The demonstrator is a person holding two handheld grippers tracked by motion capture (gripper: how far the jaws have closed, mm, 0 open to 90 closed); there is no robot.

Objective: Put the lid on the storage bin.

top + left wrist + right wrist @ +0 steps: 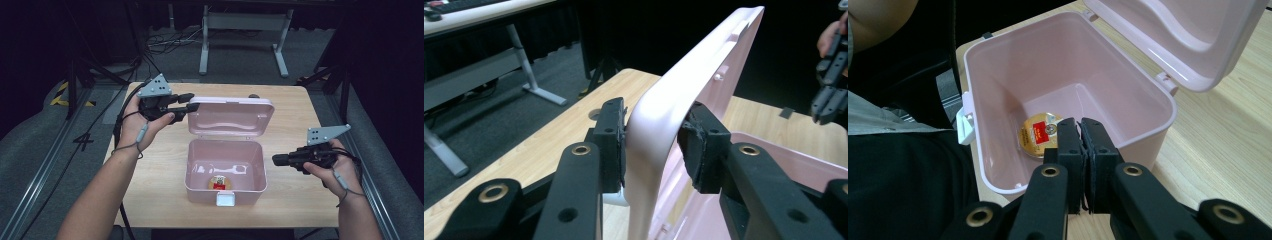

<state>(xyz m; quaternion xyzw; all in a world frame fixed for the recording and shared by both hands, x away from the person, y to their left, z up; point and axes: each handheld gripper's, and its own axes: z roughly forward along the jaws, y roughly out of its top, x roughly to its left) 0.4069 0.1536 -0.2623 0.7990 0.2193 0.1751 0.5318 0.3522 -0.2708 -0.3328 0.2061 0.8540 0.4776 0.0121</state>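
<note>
left tool (651, 142): straddles lid (659, 125), one pad off | right tool (1081, 132): closed, empty | its view: disc (1037, 134) in box (1148, 107)

Light wooden surface (300, 200) in the middle, on grey carpet floor (45, 145). Far behind, white metal desk frame (245, 30) with black cables (165, 42) beside. Yellow-black floor tape (62, 95) at left. Dark all around.

Black claws (189, 102), brass rivets, grey plates
</note>
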